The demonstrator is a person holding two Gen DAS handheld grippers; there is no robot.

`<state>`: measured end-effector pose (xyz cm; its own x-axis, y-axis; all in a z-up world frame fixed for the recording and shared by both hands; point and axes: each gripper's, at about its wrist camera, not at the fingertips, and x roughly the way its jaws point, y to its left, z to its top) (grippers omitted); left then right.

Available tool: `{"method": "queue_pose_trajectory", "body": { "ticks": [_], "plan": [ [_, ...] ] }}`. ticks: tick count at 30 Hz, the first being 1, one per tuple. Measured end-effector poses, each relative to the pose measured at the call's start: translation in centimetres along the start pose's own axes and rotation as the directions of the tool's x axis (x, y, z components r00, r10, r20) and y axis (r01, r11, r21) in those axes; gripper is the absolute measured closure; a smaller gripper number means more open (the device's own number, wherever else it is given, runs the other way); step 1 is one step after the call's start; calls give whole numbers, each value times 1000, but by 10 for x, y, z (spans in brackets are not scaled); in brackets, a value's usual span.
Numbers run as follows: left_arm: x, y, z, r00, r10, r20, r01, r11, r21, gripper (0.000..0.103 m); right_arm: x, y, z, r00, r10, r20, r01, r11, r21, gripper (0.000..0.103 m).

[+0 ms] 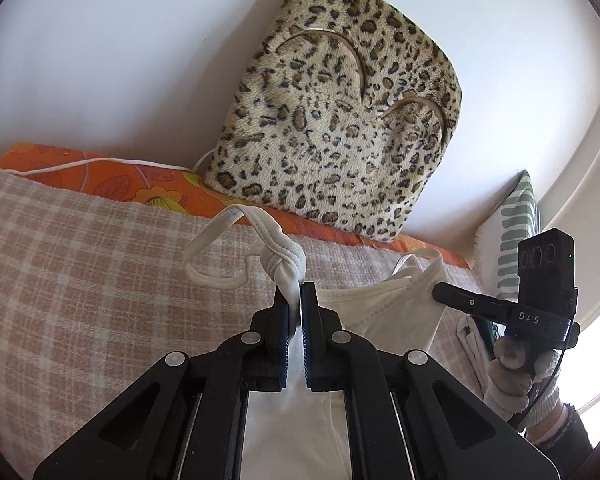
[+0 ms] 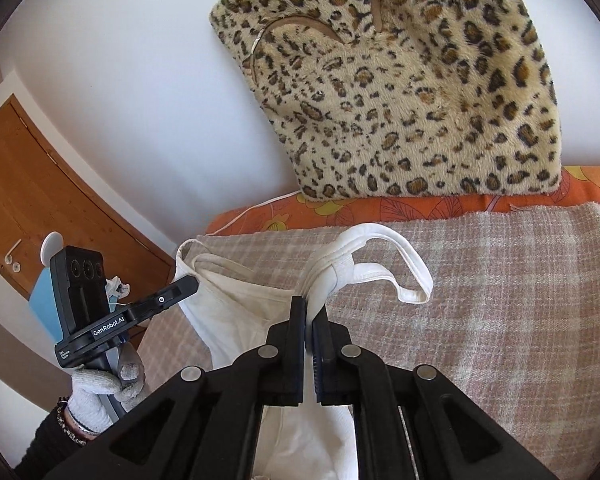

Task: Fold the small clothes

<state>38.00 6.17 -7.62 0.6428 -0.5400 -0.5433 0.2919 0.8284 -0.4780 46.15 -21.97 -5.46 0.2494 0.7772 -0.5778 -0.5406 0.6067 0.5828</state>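
Note:
A small white tank top (image 1: 380, 312) hangs stretched between both grippers above a checked blanket (image 1: 80, 280). My left gripper (image 1: 296, 292) is shut on one shoulder strap (image 1: 276, 256), whose loop curls up past the fingertips. My right gripper (image 2: 310, 308) is shut on the other strap (image 2: 340, 268), with its loop flopping to the right. The top's body (image 2: 236, 304) sags between them. Each gripper shows in the other's view, the right one (image 1: 440, 290) and the left one (image 2: 188, 282), both held by gloved hands.
A leopard-print cushion (image 1: 340, 120) leans on the white wall behind an orange flowered sheet (image 1: 112, 180). A green striped pillow (image 1: 512, 232) sits at the right. A wooden door (image 2: 40, 200) stands left in the right wrist view.

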Motion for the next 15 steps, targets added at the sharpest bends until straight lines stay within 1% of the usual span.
{"method": "queue_pose_trajectory", "body": {
  "ticks": [3,5,7,8,10,12,13,14,15],
  "plan": [
    [-15,-13,-11,1000,18,-3,-18,999,50,100,-20,5,-12,1000,-4,9,4,1000,-10,102],
    [-24,-20,-17,1000,23,-2,-22,997,72,100,-28,17,-19,1000,-5,10,6,1000,-23,102],
    [-28,-23,-22,999,42,-9,-41,996,83,100,-32,23,-27,999,-39,3,39,998,-42,102],
    [-28,-22,-24,999,35,-19,-33,997,73,100,-32,22,-28,999,-52,-3,52,998,-41,100],
    [-26,-19,-27,999,18,-34,-16,998,58,100,-28,18,-30,996,-83,-15,83,996,-32,94],
    [-23,-14,-28,999,1,-44,1,999,35,100,-24,7,-30,997,-80,-23,80,997,10,73],
    [-19,-11,-27,998,3,-59,-1,1000,20,98,-21,2,-29,997,-74,-20,74,997,30,65],
    [-13,-8,-26,997,6,-74,-6,1000,6,89,-17,-3,-28,998,-66,-25,67,997,45,65],
    [-7,-4,-24,997,12,-82,-13,1000,-10,86,-13,-8,-26,997,-64,-31,66,996,57,65]
  ]
}}
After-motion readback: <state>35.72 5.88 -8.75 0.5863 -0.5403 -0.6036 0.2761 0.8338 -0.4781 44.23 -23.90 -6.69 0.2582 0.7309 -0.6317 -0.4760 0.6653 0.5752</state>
